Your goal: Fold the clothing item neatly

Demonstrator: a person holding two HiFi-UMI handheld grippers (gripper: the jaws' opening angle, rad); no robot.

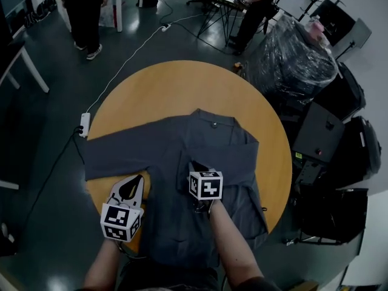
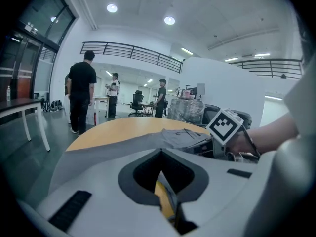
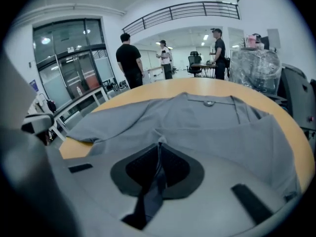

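Note:
A grey button-up shirt point(image 1: 206, 144) lies spread flat on the round wooden table point(image 1: 163, 90), collar at the far side, one sleeve stretched out to the left. My right gripper point(image 1: 195, 165) is over the middle of the shirt and shut on a raised fold of its cloth; in the right gripper view dark fabric runs between the jaws point(image 3: 159, 144). My left gripper point(image 1: 136, 183) sits at the shirt's left side just below the sleeve, jaws shut point(image 2: 160, 154). Table wood shows through its slit; I cannot tell whether cloth is pinched there.
A plastic-wrapped stack point(image 1: 294, 56) and black cases point(image 1: 330, 132) stand close to the table's right side. A power strip point(image 1: 84, 124) with a cable lies on the floor at left. People point(image 1: 85, 11) stand farther back by desks.

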